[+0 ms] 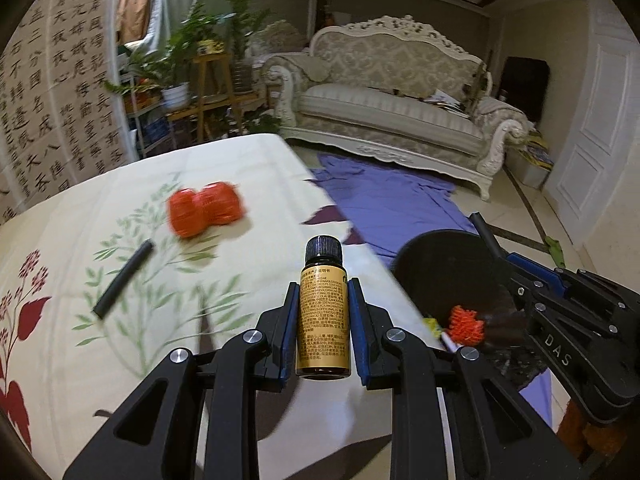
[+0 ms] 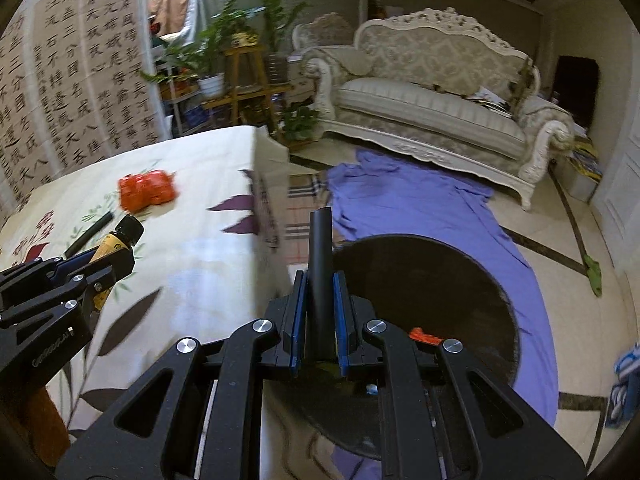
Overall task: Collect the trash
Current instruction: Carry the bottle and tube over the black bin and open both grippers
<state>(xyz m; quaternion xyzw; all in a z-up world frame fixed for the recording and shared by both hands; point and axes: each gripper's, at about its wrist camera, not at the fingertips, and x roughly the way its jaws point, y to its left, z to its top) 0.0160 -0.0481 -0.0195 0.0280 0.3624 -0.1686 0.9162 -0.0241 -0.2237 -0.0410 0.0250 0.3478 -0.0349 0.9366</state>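
Note:
My left gripper (image 1: 323,285) is shut on a small brown bottle (image 1: 323,312) with a black cap and gold label, held upright over the floral tablecloth (image 1: 240,168). My right gripper (image 2: 320,280) is shut on a black tube (image 2: 321,248) above the round black bin (image 2: 432,280), which stands beside the table. Red netting (image 2: 426,336) lies inside the bin. On the table rest a red mesh wad (image 1: 204,210) and a second black tube (image 1: 122,280). In the left wrist view, the right gripper (image 1: 516,268) sits over the bin (image 1: 440,264).
A purple cloth (image 2: 420,208) is spread on the tiled floor under the bin. Beyond it stands an ornate cream sofa (image 2: 432,112). Potted plants on a wooden stand (image 2: 244,80) and a calligraphy screen (image 2: 80,80) stand behind the table. The table's edge (image 2: 264,216) runs beside the bin.

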